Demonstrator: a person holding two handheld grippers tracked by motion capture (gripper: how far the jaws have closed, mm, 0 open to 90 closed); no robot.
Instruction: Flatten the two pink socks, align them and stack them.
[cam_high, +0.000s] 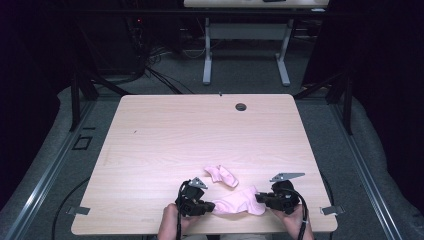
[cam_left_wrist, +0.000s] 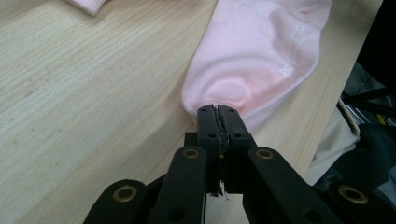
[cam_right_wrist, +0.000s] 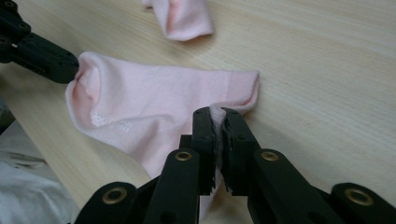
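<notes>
Pink sock (cam_high: 235, 202) between left tool (cam_high: 209, 205) and right tool (cam_high: 260, 198), both ends pinched.

Both grippers are black: the left gripper (cam_left_wrist: 218, 112) shows brass-ringed pivots, the right gripper (cam_right_wrist: 218, 114) too, with its grey three-cornered plate (cam_high: 287, 176) at twelve o'clock.

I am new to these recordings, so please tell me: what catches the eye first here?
A pink sock lies stretched at the near edge of the table, pinched at each end by the left tool and the right tool. A second, crumpled pink sock lies just behind it.
</notes>
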